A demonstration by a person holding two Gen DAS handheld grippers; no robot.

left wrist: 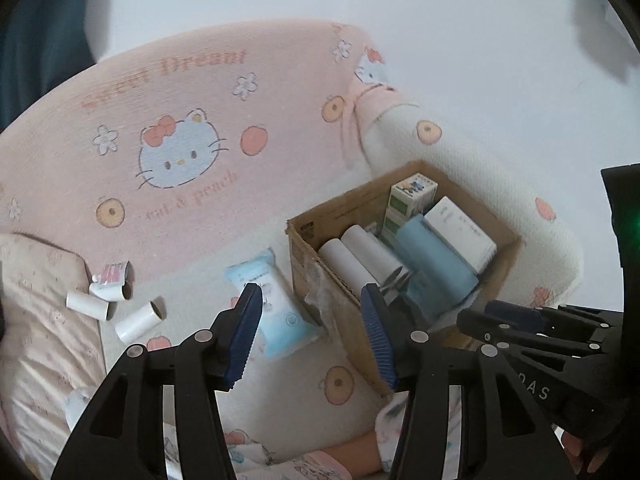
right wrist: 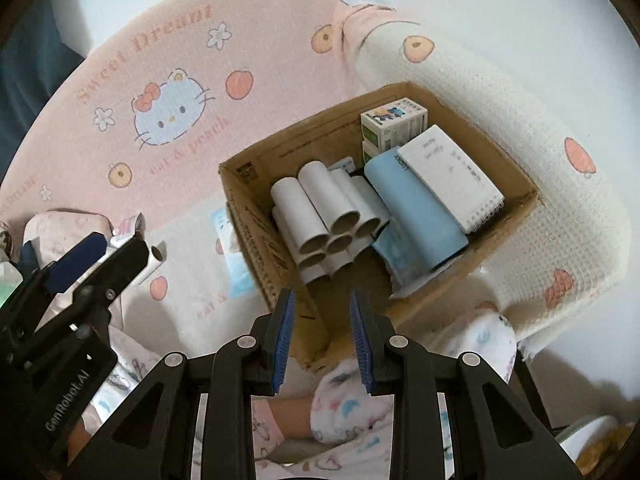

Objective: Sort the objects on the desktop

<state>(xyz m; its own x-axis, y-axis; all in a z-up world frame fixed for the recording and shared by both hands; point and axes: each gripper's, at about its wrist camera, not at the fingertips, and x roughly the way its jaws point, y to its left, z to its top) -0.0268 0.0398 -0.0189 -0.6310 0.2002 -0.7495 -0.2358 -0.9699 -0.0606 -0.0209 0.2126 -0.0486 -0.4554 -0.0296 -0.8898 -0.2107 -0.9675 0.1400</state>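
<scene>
The cardboard box [right wrist: 260,216] sat on the pink cartoon blanket [left wrist: 168,92], packed with white tubes [right wrist: 320,208] lying on their sides, open ends toward the near corner. A blue roll [right wrist: 416,212] lay beside them on the same slant, under a white notebook [right wrist: 452,176]. Three more tubes [left wrist: 136,322] and a blue packet [left wrist: 276,304] lay loose on the blanket, left of the box. The left gripper [left wrist: 312,336] tilted down over the packet, jaws spread wide, nothing between them. The right gripper [right wrist: 322,342] pointed steeply down at the box's near edge, jaws narrowly apart and empty.
</scene>
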